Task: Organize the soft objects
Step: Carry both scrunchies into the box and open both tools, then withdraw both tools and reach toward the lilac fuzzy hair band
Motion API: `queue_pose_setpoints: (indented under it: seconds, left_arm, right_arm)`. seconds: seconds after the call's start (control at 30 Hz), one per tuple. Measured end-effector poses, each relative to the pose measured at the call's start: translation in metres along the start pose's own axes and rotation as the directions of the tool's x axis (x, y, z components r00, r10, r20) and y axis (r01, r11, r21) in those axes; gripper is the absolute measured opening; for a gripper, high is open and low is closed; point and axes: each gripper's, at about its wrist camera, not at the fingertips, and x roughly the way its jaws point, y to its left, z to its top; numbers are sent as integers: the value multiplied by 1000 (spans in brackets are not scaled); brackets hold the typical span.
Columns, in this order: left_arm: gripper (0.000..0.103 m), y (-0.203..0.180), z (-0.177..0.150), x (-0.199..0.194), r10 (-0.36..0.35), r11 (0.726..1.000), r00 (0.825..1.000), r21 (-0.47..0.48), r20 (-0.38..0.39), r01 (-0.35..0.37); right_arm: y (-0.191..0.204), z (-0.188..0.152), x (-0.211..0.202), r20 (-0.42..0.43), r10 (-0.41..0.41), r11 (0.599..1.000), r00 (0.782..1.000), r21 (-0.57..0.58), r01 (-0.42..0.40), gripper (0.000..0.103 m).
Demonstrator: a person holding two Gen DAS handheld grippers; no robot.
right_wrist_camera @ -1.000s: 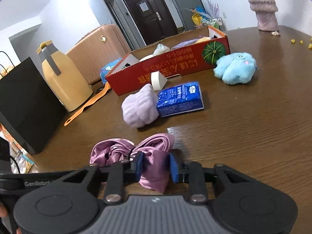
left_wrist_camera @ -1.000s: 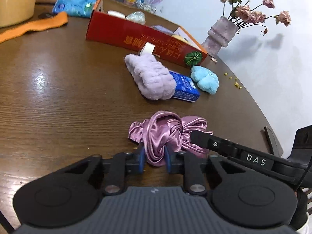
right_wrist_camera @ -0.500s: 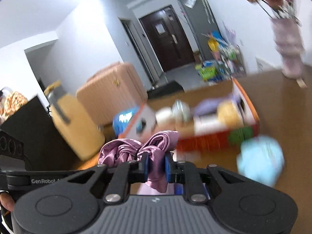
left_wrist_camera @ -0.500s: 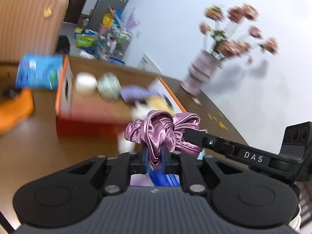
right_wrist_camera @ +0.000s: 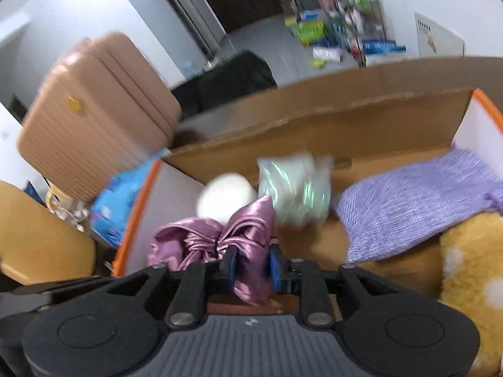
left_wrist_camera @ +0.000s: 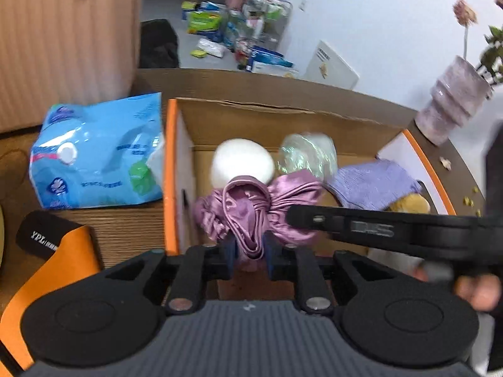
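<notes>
Together we hold one pink satin scrunchie (left_wrist_camera: pixel 251 216) over the open cardboard box (left_wrist_camera: pixel 171 169), its long axis lying left to right across both views, the knotted middle bunched between us. Our left hand-held gripper (left_wrist_camera: pixel 248 253) has satin between its blue pads, and its jaws are opening; the right hand-held gripper (right_wrist_camera: pixel 251 267) has the other fold between its pads, jaws opening too. From left to right: one blue wipes pack (left_wrist_camera: pixel 94 154) on the desk (left_wrist_camera: pixel 125 232) beside the box, then inside it one white ball (left_wrist_camera: pixel 240 160), one iridescent wrapped bundle (left_wrist_camera: pixel 306 154), one lilac knit cloth (left_wrist_camera: pixel 374 183) and one yellow plush (right_wrist_camera: pixel 471 273).
</notes>
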Motion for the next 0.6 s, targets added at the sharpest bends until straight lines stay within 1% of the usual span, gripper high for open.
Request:
queue_pose_setpoints:
  seconds: [0.03, 0.1, 0.13, 0.17, 0.2, 0.27, 0.33, 0.37, 0.4, 0.47, 0.5, 0.6]
  left_arm:
    - [33, -3, 1, -1, 1, 1000, 1000, 9, -2, -1]
    - [40, -8, 2, -2, 32, 999, 999, 29, 4, -32]
    - [42, -10, 2, -5, 43, 998, 999, 35, 10, -44]
    - [42, -12, 0, -10, 51, 998, 999, 38, 17, -52]
    - [43, -10, -2, -16, 49, 998, 998, 35, 24, -50]
    - [45, -9, -8, -36, 48, 998, 998, 36, 45, -50]
    - [47, -12, -15, -60, 48, 998, 996, 46, 78, -52]
    - [47, -14, -21, -73, 42, 998, 995, 50, 92, -47]
    - [49, -16, -27, -85, 33, 998, 994, 55, 102, -39]
    - [50, -22, -43, -106, 12, 997, 993, 73, 114, -21]
    - [51, -25, -51, -114, 1, 997, 993, 76, 114, -10]
    - [53, -37, -90, -135, -41, 993, 993, 112, 110, 29]
  right_arm:
    - [0, -1, 5, -18, -16, 1000, 1000, 5, 16, 28]
    - [0, -6, 8, -25, -22, 1000, 999, 11, 22, 30]
    - [2, -6, 5, -20, -27, 1000, 999, 5, 27, 33]
    - [4, -6, 0, -13, -30, 1000, 999, -2, 30, 38]
    - [5, -8, -7, -3, -27, 1000, 1000, -10, 26, 40]
    - [7, -11, -29, 28, -18, 999, 999, -30, 19, 42]
    - [6, -19, -61, 71, -14, 998, 997, -53, 18, 45]
    - [6, -30, -94, 110, -7, 997, 994, -82, 16, 47]
    - [6, -30, -94, 110, -7, 997, 994, -82, 16, 48]
    - [5, -48, -131, 148, -2, 993, 989, -116, 20, 53]
    - [3, -51, -147, 163, 2, 992, 987, -125, 19, 53]
    - [-5, -88, -192, 203, 9, 990, 979, -143, 20, 56]
